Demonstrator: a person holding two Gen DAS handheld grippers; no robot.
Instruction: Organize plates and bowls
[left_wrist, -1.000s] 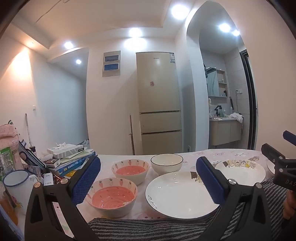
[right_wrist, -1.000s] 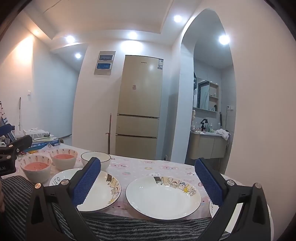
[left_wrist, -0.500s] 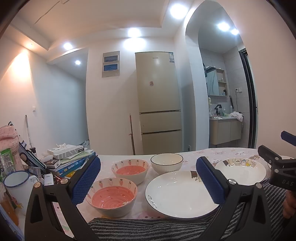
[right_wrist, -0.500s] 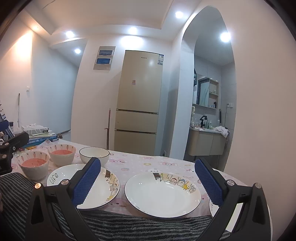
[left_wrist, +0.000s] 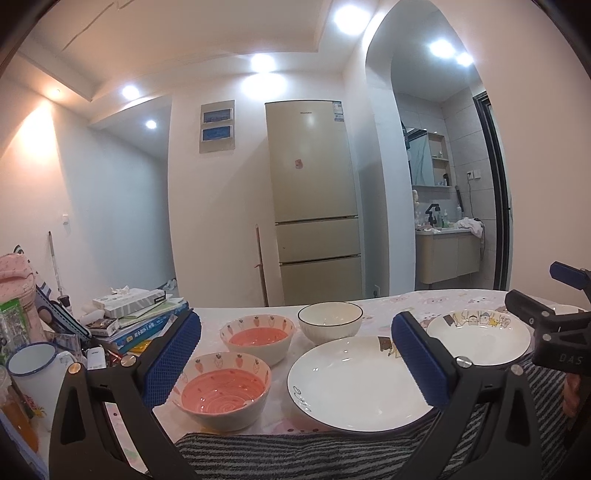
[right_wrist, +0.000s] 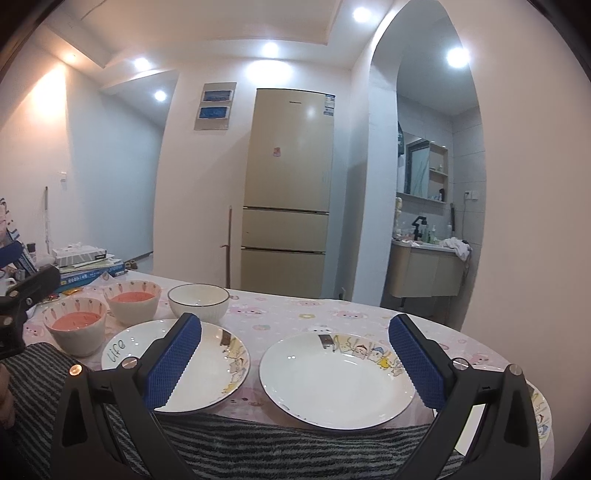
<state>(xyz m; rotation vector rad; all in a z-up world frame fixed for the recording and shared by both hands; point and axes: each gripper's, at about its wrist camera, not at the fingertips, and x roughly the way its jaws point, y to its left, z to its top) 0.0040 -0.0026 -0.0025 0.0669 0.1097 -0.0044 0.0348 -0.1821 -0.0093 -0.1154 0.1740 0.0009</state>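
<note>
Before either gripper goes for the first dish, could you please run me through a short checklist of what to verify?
1. Left gripper open and unloaded: ok.
2. Right gripper open and unloaded: ok.
3. Carrot bowls: near one and far one stand apart, not yet nested: ok to stack.
4. White bowl upright and empty: ok.
5. Plates: "life" plate and cartoon plate lie flat, side by side, not stacked: ok.
6. Third plate at the table's right edge: mostly hidden by the right finger, cannot tell.
</note>
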